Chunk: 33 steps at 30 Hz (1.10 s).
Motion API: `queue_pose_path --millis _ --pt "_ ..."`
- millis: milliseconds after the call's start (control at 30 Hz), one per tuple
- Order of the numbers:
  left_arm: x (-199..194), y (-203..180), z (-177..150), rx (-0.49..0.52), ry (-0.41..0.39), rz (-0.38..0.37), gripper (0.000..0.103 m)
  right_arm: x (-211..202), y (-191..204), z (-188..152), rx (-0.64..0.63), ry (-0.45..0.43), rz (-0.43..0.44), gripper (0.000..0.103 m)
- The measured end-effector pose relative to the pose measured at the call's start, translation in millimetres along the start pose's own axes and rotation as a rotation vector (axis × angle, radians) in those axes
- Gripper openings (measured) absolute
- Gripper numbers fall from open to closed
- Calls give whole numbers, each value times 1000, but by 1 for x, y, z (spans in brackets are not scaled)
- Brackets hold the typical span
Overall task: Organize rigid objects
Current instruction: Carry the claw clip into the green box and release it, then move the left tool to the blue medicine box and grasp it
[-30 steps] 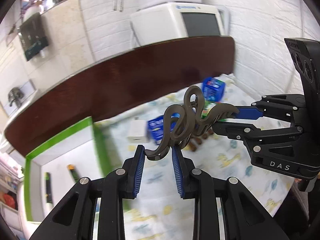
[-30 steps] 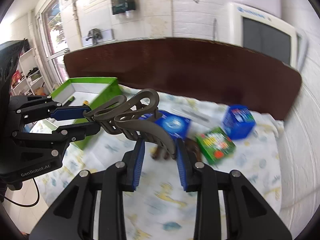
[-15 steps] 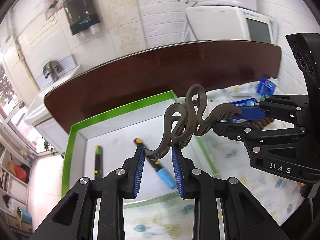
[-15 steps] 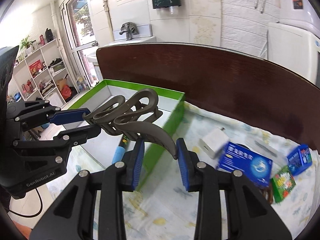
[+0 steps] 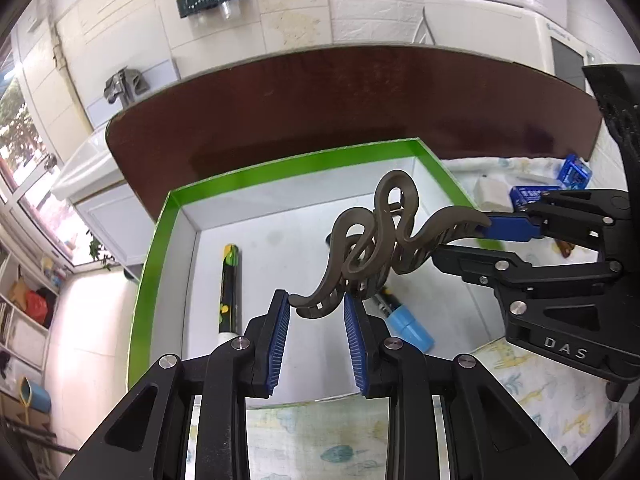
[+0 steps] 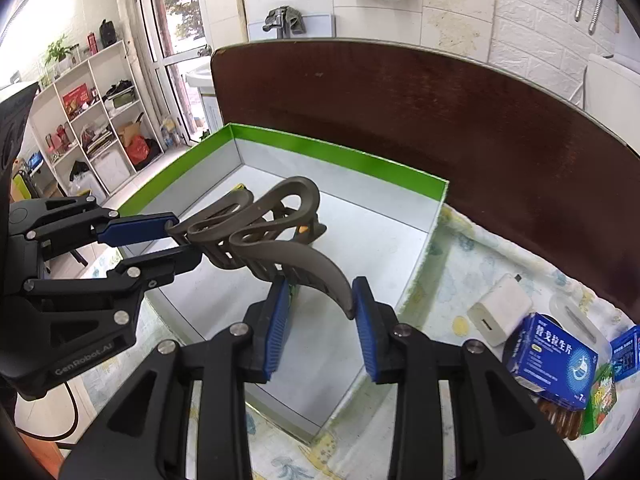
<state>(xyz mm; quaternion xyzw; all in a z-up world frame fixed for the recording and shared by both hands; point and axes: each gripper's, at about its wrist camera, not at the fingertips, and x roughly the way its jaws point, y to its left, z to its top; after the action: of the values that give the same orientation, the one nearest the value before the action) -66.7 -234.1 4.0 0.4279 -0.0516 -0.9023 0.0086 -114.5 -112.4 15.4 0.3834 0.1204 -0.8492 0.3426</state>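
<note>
A wavy dark-brown plastic hair claw clip hangs in the air above the open green-rimmed white-lined cardboard box, held at both ends; in the left wrist view its lower tip sits between the blue pads of the left gripper at 6 o'clock, while its far end at 3 o'clock is pinched by the right gripper. In the right wrist view the same clip arcs from the left gripper at 9 o'clock down to the right gripper at 6 o'clock; its pointed tip touches the right-hand blue pad, and the toothed edge lies against the other pad, so both grippers grasp the clip.

Inside the box, below the clip, lie a slim black tube with yellow and green marks at 8 o'clock and a marker with a light-blue cap at 5 o'clock.

Outside the box on the pale printed cloth, towards 4 o'clock in the right wrist view, sit a white square charger plug, a blue medicine carton with white lettering, a small green packet and a second blue carton at the edge; a dark reddish-brown curved board stands behind everything.
</note>
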Motion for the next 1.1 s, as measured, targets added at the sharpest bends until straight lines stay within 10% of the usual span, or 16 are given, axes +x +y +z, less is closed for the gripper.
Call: queue_pose_path --millis 500,1100 --pt "-16 -17 -6 -3 -36 7 29 -46 -28 -25 54 -63 -53 38" --pt "-41 -191 17 77 -110 -160 38 -154 -144 -124 289 -132 -276 51"
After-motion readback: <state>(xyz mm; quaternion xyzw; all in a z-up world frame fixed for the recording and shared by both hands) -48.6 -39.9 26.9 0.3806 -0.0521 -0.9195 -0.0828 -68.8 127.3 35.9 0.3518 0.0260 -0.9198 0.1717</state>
